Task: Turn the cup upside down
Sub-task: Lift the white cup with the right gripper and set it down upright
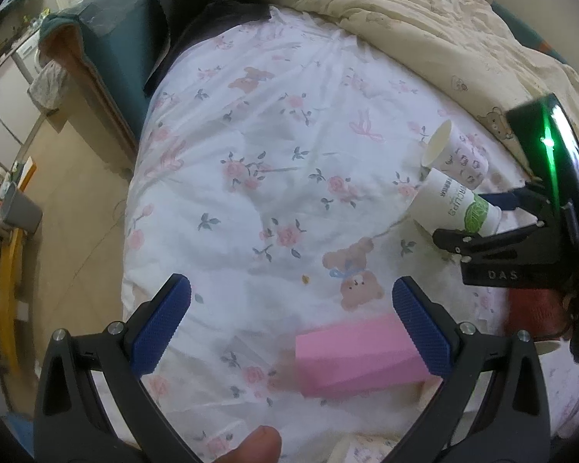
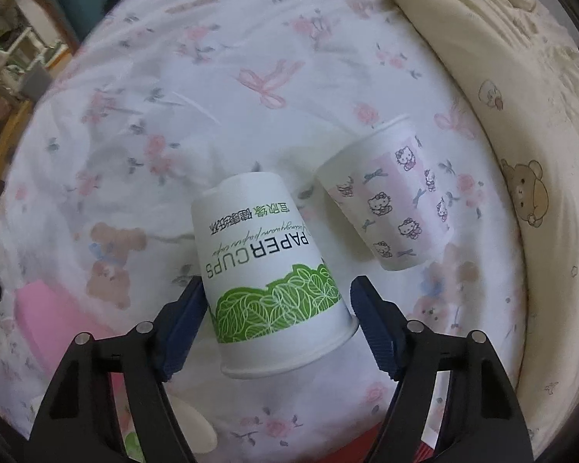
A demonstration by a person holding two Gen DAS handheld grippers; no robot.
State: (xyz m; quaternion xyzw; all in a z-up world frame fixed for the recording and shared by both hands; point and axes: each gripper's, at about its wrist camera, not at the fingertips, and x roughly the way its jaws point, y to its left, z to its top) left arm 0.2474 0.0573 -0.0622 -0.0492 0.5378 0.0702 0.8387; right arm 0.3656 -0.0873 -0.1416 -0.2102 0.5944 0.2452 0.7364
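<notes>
The right gripper (image 2: pixel 278 320) is straddling the green-leaf cup (image 2: pixel 268 270) at six o'clock without clearly clamping it (rim nearest, ready for inverting), while the left gripper (image 1: pixel 291 328) is hanging released.

White bedsheet (image 1: pixel 274 123) printed with pink roses, bows and teddy bears spreads across the bed, a cream bear-print quilt (image 1: pixel 424 19) bunched along its far edge. A pink box (image 1: pixel 351 355) lies on the sheet, near side. Off the bed's left, a teal cushioned chair (image 1: pixel 115 38) and a grey bin (image 1: pixel 21 208) on the tan floor (image 1: pixel 81 200)
</notes>
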